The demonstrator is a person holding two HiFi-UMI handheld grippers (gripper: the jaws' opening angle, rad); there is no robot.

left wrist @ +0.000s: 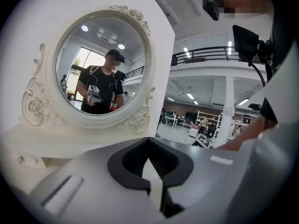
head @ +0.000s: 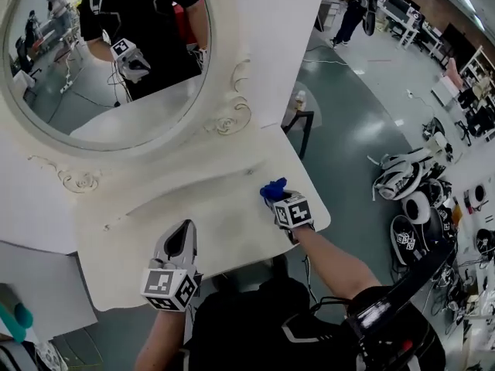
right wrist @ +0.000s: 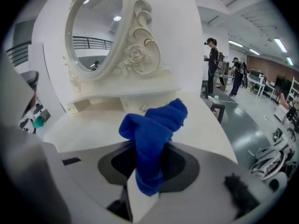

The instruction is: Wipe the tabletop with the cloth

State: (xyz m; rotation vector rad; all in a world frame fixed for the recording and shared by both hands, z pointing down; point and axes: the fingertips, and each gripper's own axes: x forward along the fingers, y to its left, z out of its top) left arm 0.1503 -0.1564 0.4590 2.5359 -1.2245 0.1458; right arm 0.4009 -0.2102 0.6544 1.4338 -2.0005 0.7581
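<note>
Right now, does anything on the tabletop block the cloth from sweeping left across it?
Nothing visible lies on the tabletop; it looks bare leftward of the cloth, which the right gripper clamps near the right end. Only the left gripper, shut and empty, hangs over the front left edge.

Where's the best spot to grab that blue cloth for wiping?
Likely its gathered middle, from the front edge of the tabletop. The right gripper holds the blue cloth so: jaws shut on the bunched waist, a loose wad poking ahead.
</note>
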